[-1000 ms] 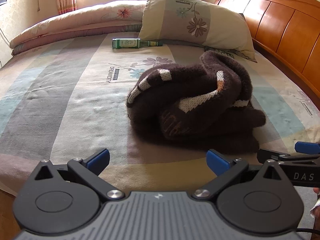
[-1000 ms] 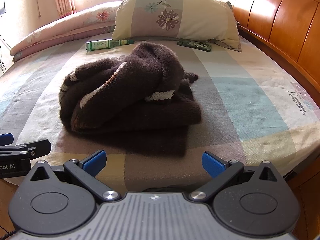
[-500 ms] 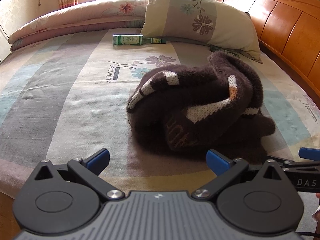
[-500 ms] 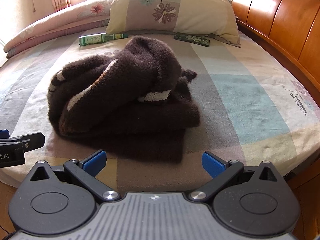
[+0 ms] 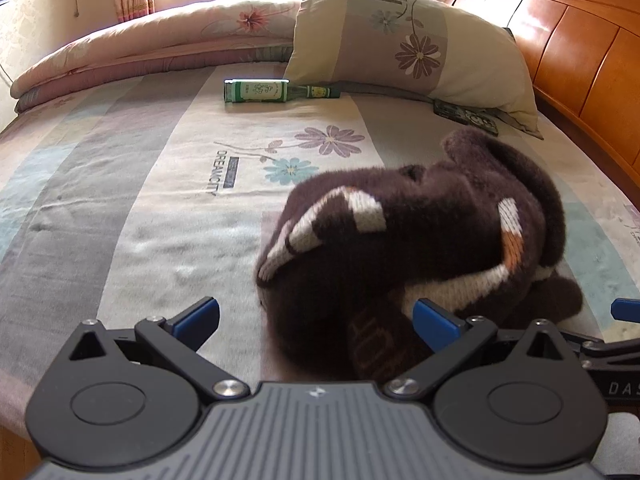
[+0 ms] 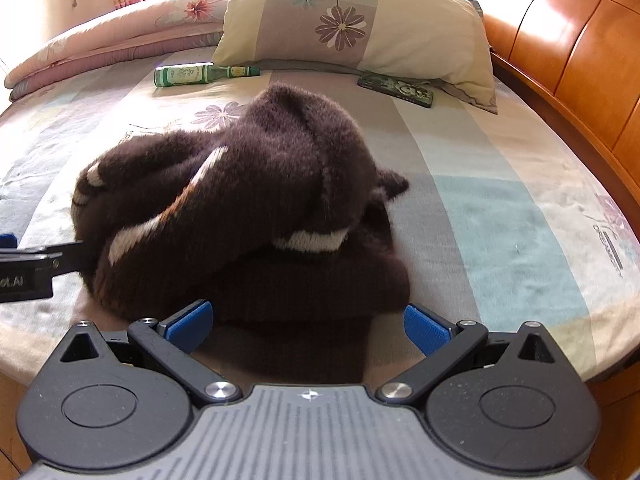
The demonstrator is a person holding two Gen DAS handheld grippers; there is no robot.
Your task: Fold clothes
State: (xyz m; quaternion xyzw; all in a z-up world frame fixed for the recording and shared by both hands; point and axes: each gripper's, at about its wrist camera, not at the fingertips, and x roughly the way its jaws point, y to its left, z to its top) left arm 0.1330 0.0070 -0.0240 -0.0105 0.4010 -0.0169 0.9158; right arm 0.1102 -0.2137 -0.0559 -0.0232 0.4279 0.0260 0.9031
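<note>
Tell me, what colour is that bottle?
Green, with a pale label; the bottle shows best in the left wrist view.

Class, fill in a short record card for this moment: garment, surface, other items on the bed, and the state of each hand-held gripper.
garment: brown fuzzy sweater with white stripes, bunched in a heap
surface: striped bedsheet
other items: green bottle lying on its side; pillow; dark flat case beside the pillow
left hand-held gripper: open, close to the sweater, holding nothing
right hand-held gripper: open, close to the sweater, holding nothing
</note>
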